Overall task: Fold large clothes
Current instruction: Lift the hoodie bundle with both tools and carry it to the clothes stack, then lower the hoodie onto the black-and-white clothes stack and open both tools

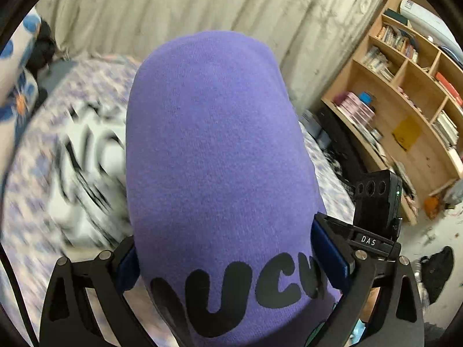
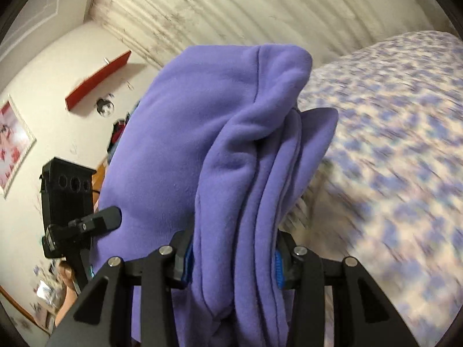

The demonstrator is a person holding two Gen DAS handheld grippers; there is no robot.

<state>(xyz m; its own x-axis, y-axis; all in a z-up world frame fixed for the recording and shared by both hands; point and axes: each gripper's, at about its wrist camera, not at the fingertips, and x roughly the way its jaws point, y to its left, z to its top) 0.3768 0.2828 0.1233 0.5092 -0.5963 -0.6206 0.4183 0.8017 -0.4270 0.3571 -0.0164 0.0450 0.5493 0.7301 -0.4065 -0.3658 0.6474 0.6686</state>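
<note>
A large purple sweatshirt [image 1: 214, 150] with black lettering fills the middle of the left wrist view. My left gripper [image 1: 228, 263] is shut on it, its blue pads pressed on both sides of the cloth. In the right wrist view the same purple sweatshirt [image 2: 202, 150] hangs in several bunched layers. My right gripper [image 2: 234, 263] is shut on those layers. Both grippers hold the garment up above a bed with a purple-and-white patterned cover [image 2: 390, 144]. The fingertips are hidden by the cloth.
A black-and-white patterned garment [image 1: 86, 156] lies on the bed cover [image 1: 34, 179] at left. A wooden bookshelf [image 1: 405, 115] stands at right, with dark items on the floor [image 1: 437, 271]. Pale curtains [image 2: 260, 8] hang behind. A red shelf [image 2: 98, 81] is on the wall.
</note>
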